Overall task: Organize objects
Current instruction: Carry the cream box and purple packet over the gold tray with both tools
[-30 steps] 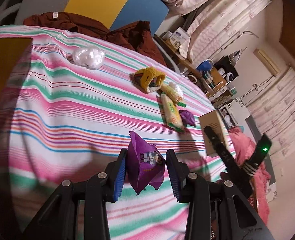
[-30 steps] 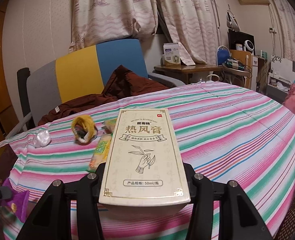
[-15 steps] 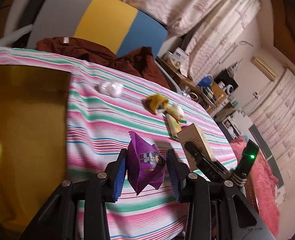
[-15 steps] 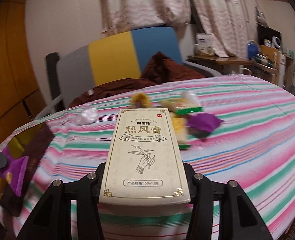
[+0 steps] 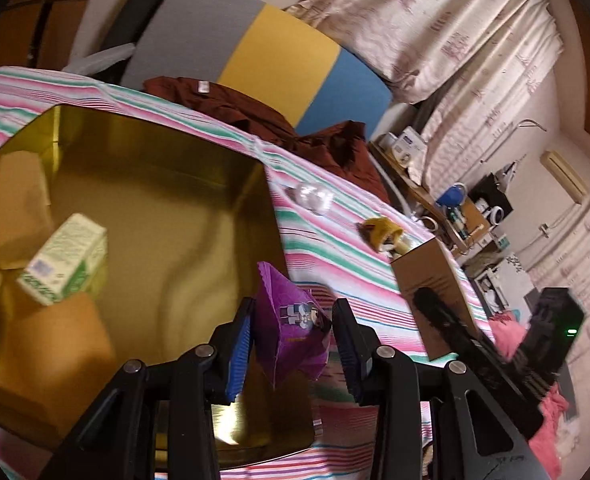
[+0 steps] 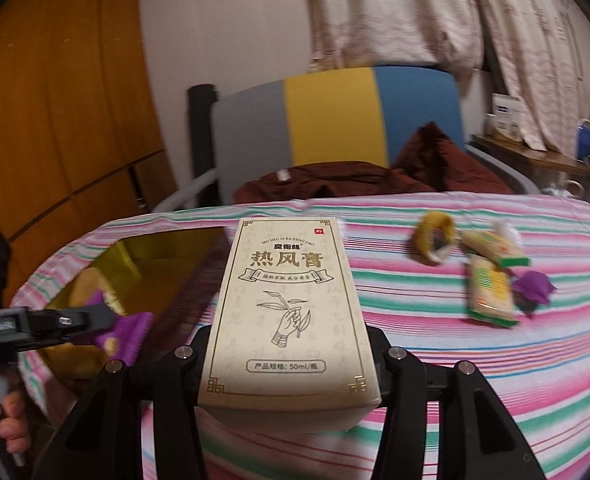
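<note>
Purple packet (image 5: 293,330): pinched in left tool (image 5: 291,350), tilted downward above gold tin's (image 5: 155,184) near corner.
Cream box (image 6: 289,312): clamped lengthwise in right tool (image 6: 291,364), raised over striped desk (image 6: 455,344), angled down.

Purple packet (image 5: 291,332): crinkled, upright between the left gripper's (image 5: 291,344) blue pads, above the gold tin's (image 5: 167,200) near edge.
Cream box (image 6: 291,312): printed face up, clamped in the right gripper (image 6: 291,376).
Green-white carton (image 5: 63,266): tilted inside the tin.
</note>
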